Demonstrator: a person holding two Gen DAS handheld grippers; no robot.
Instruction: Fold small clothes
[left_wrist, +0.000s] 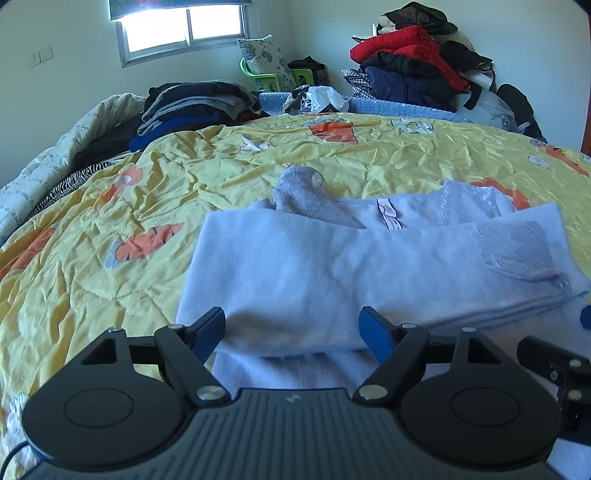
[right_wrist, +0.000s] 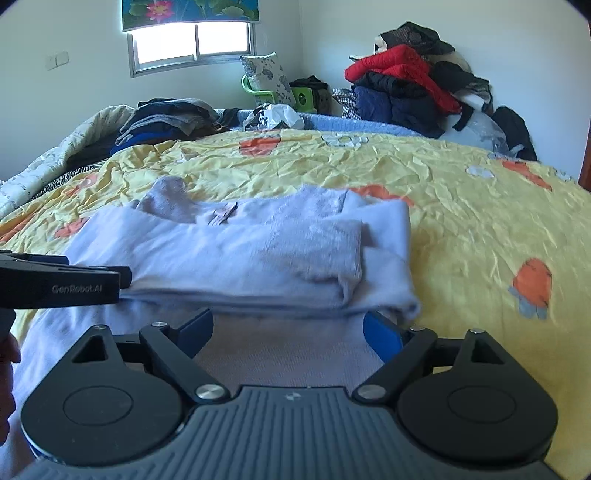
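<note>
**Folded pale-blue top on the bed, both tongs released at its near fold**

Left to right. At the bed's far left corner lies a stack of dark folded clothes, on a yellow bedspread printed with orange figures that covers the bed. The left tongs stand spread, their blue-padded fingers apart on either side of the near folded edge of the pale-blue top; the pads do not press on the cloth, so nothing is grasped. The top lies near the bed's front edge, folded back on itself so that an upper layer rests over a lower layer that runs toward and under both cameras. Its neckline, with a small label, faces the far side of the bed, and a grey lace-trimmed sleeve is folded across its right part. In the right wrist view the left tongs enter from the left edge, at the left end of the fold. The right tongs are likewise released, jaws wide, with the fold's right end just beyond the right finger and bare lower-layer fabric between the fingers. Against the wall beyond the bed's far right corner stands a heap of red and dark coats.
</note>
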